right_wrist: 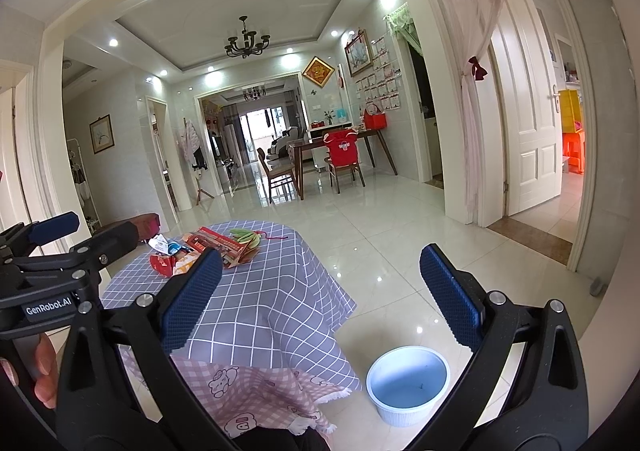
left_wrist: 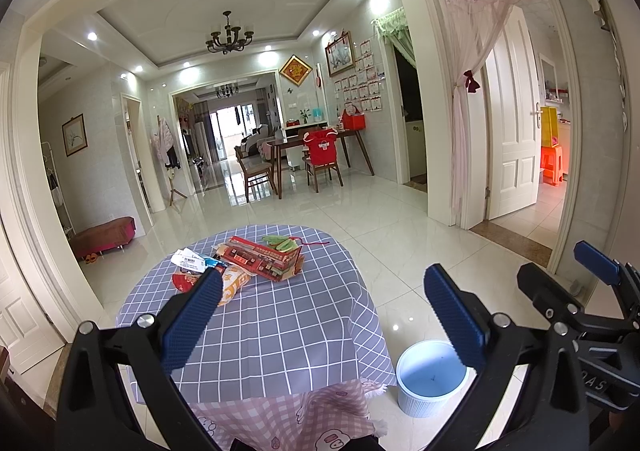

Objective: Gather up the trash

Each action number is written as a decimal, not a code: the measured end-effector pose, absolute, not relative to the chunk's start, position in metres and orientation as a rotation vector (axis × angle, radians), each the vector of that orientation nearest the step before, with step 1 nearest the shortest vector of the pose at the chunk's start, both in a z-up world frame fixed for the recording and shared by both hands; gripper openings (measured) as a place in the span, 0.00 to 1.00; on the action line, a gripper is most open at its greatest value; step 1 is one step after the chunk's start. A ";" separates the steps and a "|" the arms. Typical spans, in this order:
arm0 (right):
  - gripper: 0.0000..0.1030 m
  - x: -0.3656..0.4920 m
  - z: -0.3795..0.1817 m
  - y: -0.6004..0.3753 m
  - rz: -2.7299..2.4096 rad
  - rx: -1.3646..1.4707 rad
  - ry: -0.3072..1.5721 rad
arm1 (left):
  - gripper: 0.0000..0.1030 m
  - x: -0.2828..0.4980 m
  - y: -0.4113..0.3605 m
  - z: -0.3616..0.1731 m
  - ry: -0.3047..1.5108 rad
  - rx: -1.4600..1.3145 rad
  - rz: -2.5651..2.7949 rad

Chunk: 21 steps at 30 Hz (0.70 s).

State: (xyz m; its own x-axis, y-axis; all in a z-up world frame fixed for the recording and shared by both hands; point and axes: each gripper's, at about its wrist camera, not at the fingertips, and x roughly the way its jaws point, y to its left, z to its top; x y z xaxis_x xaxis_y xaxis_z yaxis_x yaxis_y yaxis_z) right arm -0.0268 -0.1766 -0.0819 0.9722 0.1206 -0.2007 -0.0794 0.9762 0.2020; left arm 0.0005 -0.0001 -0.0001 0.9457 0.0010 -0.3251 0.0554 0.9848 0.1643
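A pile of trash lies at the far side of a small table with a grey checked cloth (left_wrist: pixel 280 315): a flat red carton (left_wrist: pixel 262 257), an orange wrapper (left_wrist: pixel 234 285), a white and blue wrapper (left_wrist: pixel 192 260), a red packet (left_wrist: pixel 184 281) and green peels (left_wrist: pixel 280 241). The pile also shows in the right wrist view (right_wrist: pixel 216 247). A white bin with a blue inside (left_wrist: pixel 432 377) stands on the floor right of the table, also in the right wrist view (right_wrist: pixel 408 383). My left gripper (left_wrist: pixel 320 291) is open and empty above the table's near side. My right gripper (right_wrist: pixel 320 271) is open and empty beside it.
A pink checked cloth (left_wrist: pixel 280 411) hangs under the grey one at the table's near edge. Glossy white tile floor (left_wrist: pixel 360 211) runs to a dining table with chairs (left_wrist: pixel 316 155). A white door (left_wrist: pixel 516 123) stands open at the right. A red bench (left_wrist: pixel 104 237) sits at the left wall.
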 end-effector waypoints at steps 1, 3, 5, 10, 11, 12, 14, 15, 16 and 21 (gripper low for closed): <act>0.94 -0.027 -0.081 -0.178 0.101 0.194 0.214 | 0.96 0.000 0.000 0.000 0.330 0.173 -0.029; 0.94 -0.026 -0.084 -0.174 0.102 0.195 0.215 | 0.96 0.000 0.000 -0.001 0.328 0.172 -0.029; 0.94 -0.025 -0.085 -0.172 0.102 0.196 0.216 | 0.96 -0.001 0.000 -0.005 0.329 0.171 -0.029; 0.94 -0.024 -0.087 -0.166 0.106 0.199 0.217 | 0.96 -0.001 0.000 -0.005 0.330 0.173 -0.030; 0.94 -0.023 -0.088 -0.166 0.106 0.198 0.217 | 0.96 -0.001 0.000 -0.005 0.330 0.173 -0.029; 0.94 -0.023 -0.089 -0.163 0.107 0.198 0.216 | 0.96 -0.001 0.000 -0.005 0.330 0.173 -0.028; 0.94 -0.022 -0.090 -0.163 0.108 0.199 0.218 | 0.96 0.000 0.000 -0.005 0.331 0.171 -0.029; 0.94 -0.022 -0.091 -0.161 0.109 0.200 0.218 | 0.96 0.000 0.000 -0.005 0.329 0.173 -0.029; 0.94 -0.021 -0.091 -0.161 0.109 0.200 0.217 | 0.96 0.000 0.000 -0.005 0.330 0.173 -0.028; 0.94 -0.018 -0.088 -0.161 0.114 0.205 0.219 | 0.96 0.000 0.000 -0.005 0.331 0.173 -0.028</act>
